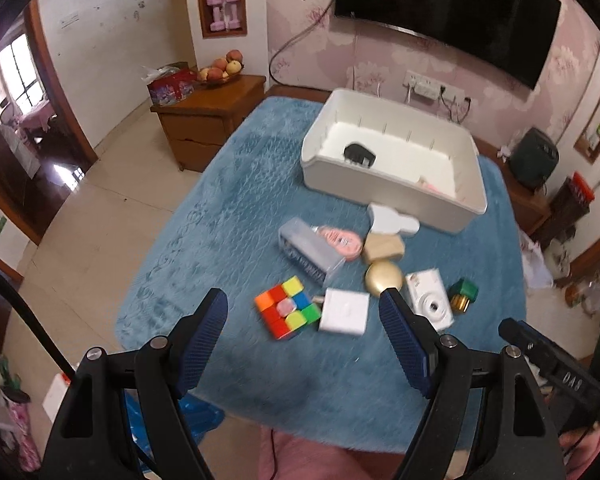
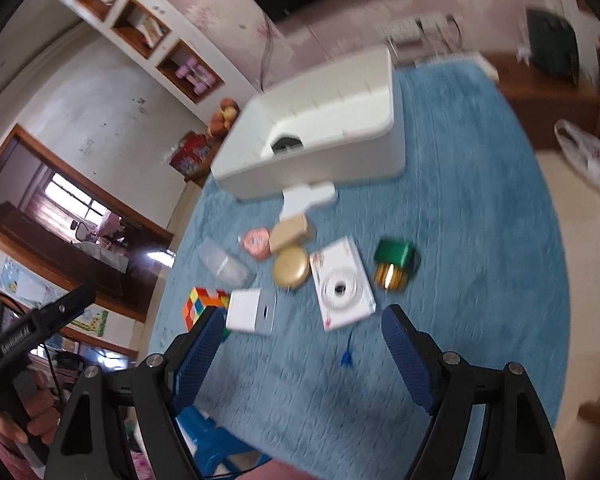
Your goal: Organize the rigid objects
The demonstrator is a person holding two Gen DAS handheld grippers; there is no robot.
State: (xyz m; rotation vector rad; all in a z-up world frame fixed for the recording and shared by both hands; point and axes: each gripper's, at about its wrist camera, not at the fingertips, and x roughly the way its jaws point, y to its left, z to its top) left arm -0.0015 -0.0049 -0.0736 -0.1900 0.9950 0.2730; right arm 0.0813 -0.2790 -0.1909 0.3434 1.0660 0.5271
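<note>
Both tongs, left gripper [image 1: 302, 316] and right gripper [image 2: 303, 330], gape wide and empty, angled down over the blue mat [image 1: 236, 184], where the white camera [image 2: 342, 284] near the white bin [image 1: 392, 196] looks light, hard, kinda slippery, so I'd pinch its flat sides.

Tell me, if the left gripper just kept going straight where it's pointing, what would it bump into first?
Probably the white square charger, maybe the colourful puzzle cube beside it. Both lie between the open left gripper fingers in its view; depth is unclear.
</note>
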